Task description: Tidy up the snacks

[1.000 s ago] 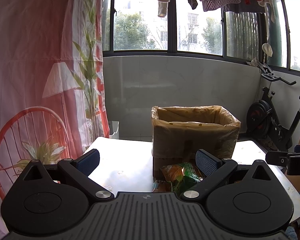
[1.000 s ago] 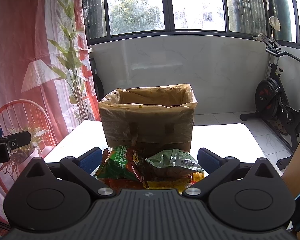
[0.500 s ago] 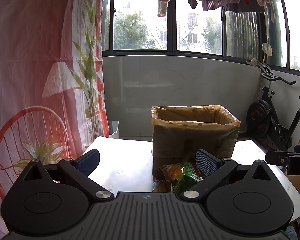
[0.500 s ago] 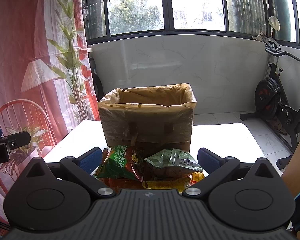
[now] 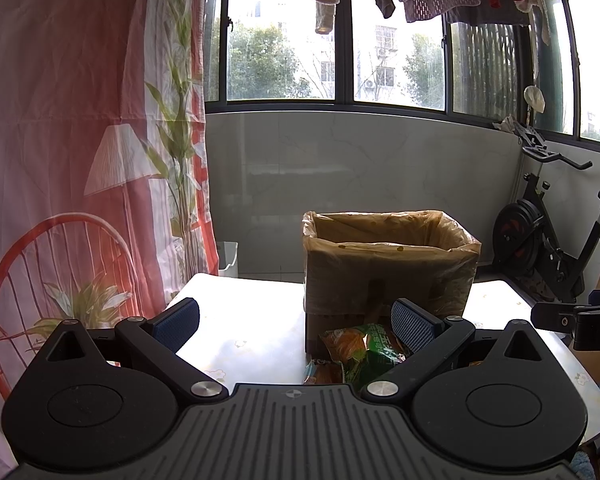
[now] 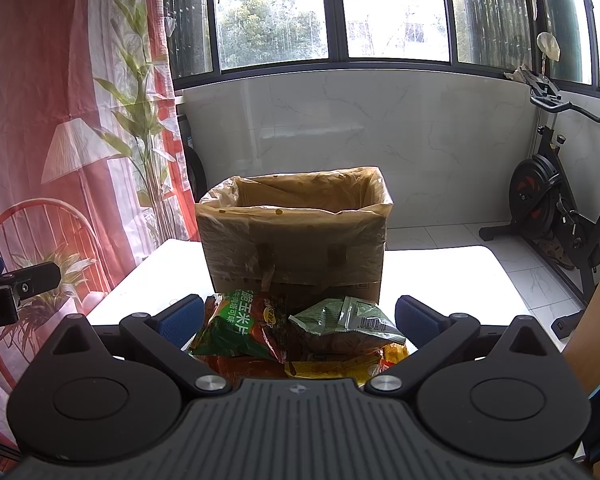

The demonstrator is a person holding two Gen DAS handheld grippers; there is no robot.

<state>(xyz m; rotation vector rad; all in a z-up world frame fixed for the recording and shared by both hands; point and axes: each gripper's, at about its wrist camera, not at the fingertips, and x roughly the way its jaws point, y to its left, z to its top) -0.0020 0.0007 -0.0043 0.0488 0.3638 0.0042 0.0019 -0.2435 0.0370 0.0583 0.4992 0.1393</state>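
Snacks heaped on table just before box, both grippers spread wide, empty.

Lower packets cut off by right gripper body; heap between its jaws, untouched. From left gripper, only part of heap visible, behind right jaw; box inside hidden by liner rim.

left gripper: matte black body, ribbed grey plate along the bottom of the frame, small round emblem at its top edge
fingers: black arms tipped with blue textured pads
pivots: silver screws – one each side – plus round black discs with triangular cutouts
right gripper: same build, same colours
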